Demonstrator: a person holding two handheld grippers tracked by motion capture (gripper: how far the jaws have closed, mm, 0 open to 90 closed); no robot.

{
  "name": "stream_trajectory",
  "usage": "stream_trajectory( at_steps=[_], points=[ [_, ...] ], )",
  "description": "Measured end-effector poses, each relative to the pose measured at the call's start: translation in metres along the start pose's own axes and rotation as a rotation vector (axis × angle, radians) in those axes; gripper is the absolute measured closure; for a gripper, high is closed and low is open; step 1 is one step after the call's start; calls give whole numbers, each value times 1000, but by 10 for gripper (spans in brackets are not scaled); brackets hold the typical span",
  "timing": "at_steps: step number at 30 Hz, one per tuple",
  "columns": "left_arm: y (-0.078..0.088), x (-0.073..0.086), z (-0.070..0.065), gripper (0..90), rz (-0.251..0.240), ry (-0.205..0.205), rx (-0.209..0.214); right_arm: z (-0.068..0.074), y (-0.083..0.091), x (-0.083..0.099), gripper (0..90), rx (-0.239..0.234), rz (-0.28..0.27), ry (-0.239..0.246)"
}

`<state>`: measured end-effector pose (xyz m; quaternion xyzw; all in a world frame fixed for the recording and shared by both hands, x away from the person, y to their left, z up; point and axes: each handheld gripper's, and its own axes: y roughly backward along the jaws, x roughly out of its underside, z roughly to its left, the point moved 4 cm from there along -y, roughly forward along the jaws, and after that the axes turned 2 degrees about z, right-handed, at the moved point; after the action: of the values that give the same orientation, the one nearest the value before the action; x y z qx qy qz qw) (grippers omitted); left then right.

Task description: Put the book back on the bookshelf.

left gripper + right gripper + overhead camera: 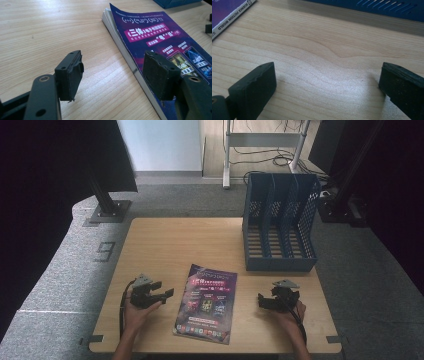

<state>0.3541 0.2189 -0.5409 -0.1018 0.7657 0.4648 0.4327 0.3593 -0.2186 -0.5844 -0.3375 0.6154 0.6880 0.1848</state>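
Presently the purple glossy-covered paperback magazine (207, 303) lies flat on the pale wooden bench (165, 245), near the person's edge and between the two hands, well apart from the dark blue slotted plastic file rack (280, 222) standing at the far right. The left gripper (161, 296) sits just beside the magazine's left edge with its jaws spread wide and empty; in the left gripper view one jaw hangs over the cover (160, 40) and the other over bare wood, neither pressing on anything. The right gripper (263, 301) rests to the magazine's right, jaws likewise released, with only bench between them. In my judgement the magazine is light but limp: taken by one corner it would sag and the pages could fan. The glossy cover looks slippery. The bound spine (229, 18), being the stiffest part, is the soundest place to grip, once an edge is raised off the bench.
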Motion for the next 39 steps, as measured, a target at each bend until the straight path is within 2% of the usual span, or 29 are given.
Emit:
stream_trajectory(
  at_steps=[5, 8, 11, 12, 13, 19, 24, 29, 39],
  points=[
    [-2, 0, -1, 317, 5, -2, 1, 0, 0, 0, 14, 7, -1, -9],
    [-1, 0, -2, 315, -1, 0, 4, 0, 2, 0, 52, 11, -2, -16],
    [-1, 0, -2, 312, -2, 0, 3, -2, 5, 1, 67, 2, -4, -29],
    [-1, 0, -2, 309, 0, -1, 2, -1, 7, 0, 68, -24, -1, -36],
    [-2, 0, -3, 308, 0, -3, 1, -1, 8, 0, 68, -31, -6, -37],
    [-7, -1, -7, 306, 8, -8, 7, 2, 13, -6, 83, -37, -46, -40],
    [-9, -1, -10, 305, 10, -15, 10, 3, 16, -6, 90, -50, -51, -46],
    [-12, -1, -11, 302, 8, -15, 8, 6, 18, -9, 94, -55, -72, -32],
    [-15, -2, -15, 303, 7, -22, 19, 25, 29, -19, 124, -82, -124, 4]
  ],
)
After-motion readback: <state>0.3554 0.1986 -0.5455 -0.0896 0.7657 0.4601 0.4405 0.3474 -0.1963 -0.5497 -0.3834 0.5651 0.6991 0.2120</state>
